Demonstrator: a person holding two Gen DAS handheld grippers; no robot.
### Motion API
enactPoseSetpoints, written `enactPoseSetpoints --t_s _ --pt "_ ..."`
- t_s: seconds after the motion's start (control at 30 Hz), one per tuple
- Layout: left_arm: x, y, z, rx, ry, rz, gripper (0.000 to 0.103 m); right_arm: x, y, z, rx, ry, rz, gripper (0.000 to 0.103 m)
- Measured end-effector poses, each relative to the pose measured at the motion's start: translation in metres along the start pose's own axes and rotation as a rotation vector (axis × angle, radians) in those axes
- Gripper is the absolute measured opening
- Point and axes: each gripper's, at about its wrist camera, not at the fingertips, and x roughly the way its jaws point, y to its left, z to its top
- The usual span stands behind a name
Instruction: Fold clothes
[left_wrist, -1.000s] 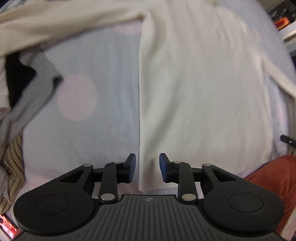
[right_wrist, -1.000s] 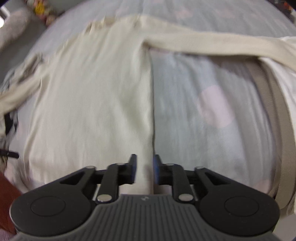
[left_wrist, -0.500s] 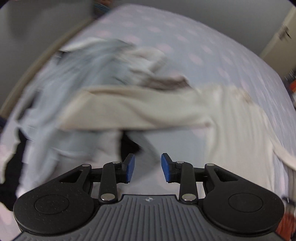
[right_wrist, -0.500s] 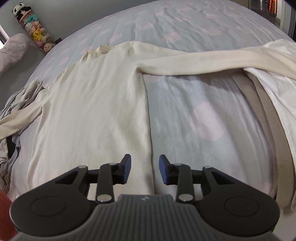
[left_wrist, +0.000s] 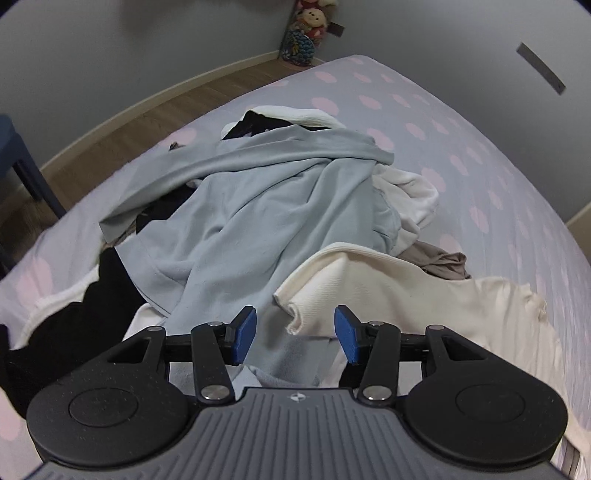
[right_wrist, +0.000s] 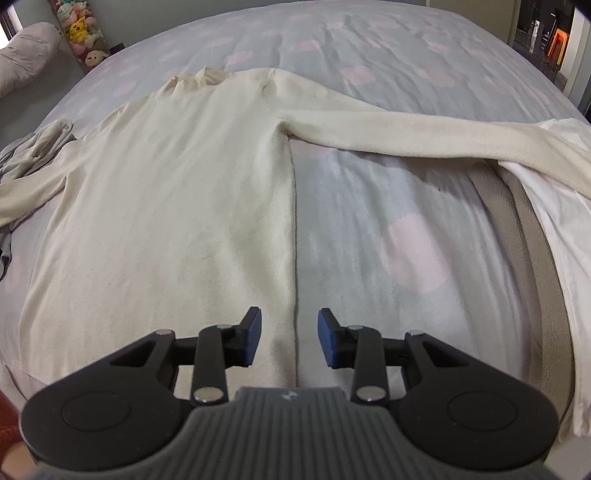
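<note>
A cream long-sleeved sweater (right_wrist: 177, 206) lies flat on the bed, neck at the far end. Its right sleeve (right_wrist: 424, 136) stretches out to the right. My right gripper (right_wrist: 290, 341) is open and empty, low over the sweater's right side edge near the hem. In the left wrist view, the sweater's left sleeve (left_wrist: 373, 284) runs across the clothes pile, its cuff end (left_wrist: 295, 317) between and just ahead of my open left gripper (left_wrist: 295, 334). Nothing is gripped.
A pile of clothes lies at the bed's left: a light blue garment (left_wrist: 266, 214), black pieces (left_wrist: 66, 325), white ones (left_wrist: 410, 195). A white garment (right_wrist: 554, 206) and a beige strap (right_wrist: 532, 236) lie at the right. The bed sheet (right_wrist: 388, 229) is grey with pink dots.
My left gripper has swung from the sweater's hem to the sleeve cuff at the clothes pile and opened wider. My right gripper has opened wider and drawn back a little.
</note>
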Motion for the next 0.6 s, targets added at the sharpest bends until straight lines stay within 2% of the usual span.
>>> enactPoseSetpoints --t_s 0.03,0.1,0.2,0.4,0.6 --pt "0.002 0.001 -0.001 -0.005 -0.007 -0.008 0.04 0.0 0.0 0.0 0.003 0.001 0.0 0.037" --pt "0.002 -0.001 0.0 -0.007 -0.031 -0.032 0.018 0.002 0.001 0.001 0.001 0.009 0.001 0.037" --pt "-0.005 -0.011 0.003 0.014 -0.078 -0.07 0.008 0.004 0.002 0.002 -0.002 0.022 0.002 0.039" --pt "-0.044 -0.065 0.02 0.128 -0.213 -0.134 0.001 0.01 0.006 0.005 -0.018 0.047 0.006 0.041" --pt "-0.089 -0.148 0.045 0.25 -0.356 -0.203 0.0 0.007 0.003 0.002 -0.012 0.035 0.051 0.041"
